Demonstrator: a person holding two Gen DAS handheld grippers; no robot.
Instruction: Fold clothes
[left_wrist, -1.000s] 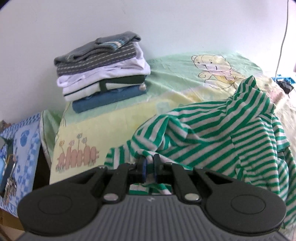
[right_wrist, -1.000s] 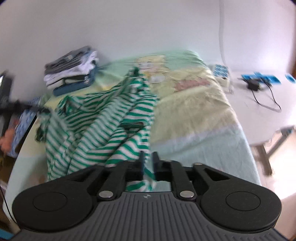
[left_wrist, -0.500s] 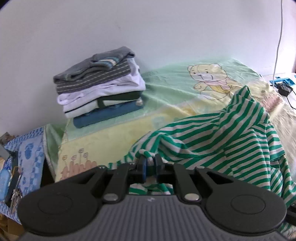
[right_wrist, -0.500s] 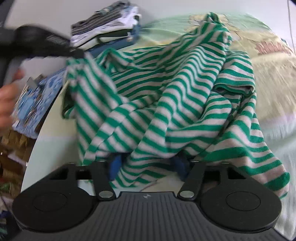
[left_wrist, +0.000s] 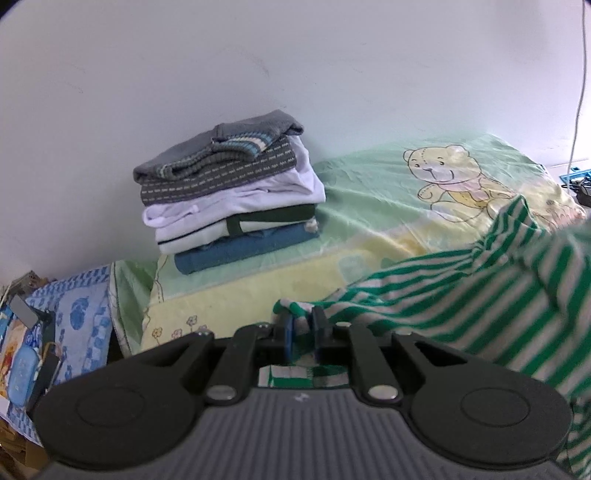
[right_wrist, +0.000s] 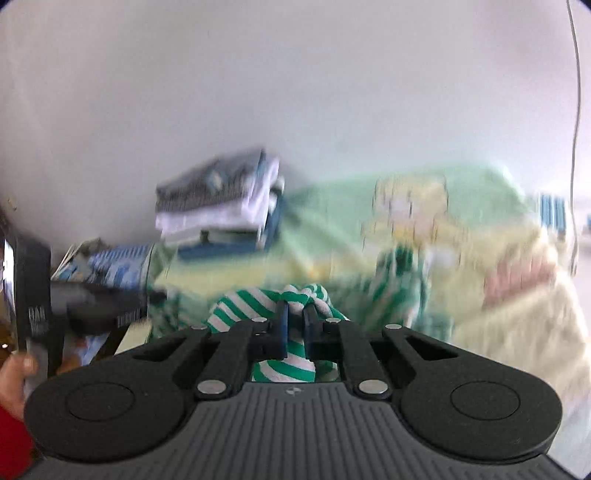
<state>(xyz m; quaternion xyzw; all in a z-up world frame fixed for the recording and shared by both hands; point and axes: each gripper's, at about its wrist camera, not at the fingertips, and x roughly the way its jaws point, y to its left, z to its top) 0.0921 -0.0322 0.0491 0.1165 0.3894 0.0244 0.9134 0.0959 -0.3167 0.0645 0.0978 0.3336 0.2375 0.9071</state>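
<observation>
Shirt between both grippers' fingers

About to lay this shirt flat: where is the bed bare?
Bare sheet lies between the folded clothes stack and the green-and-white striped shirt, and across the teddy-bear print. Crowded at the stack's corner and under the shirt.

We see a plain white wall behind the bed | bed sheet pale green and yellow, with a bear print | a thin cable hangs down the wall at right | blue patterned cloth left of the bed | soft, even daylight
</observation>
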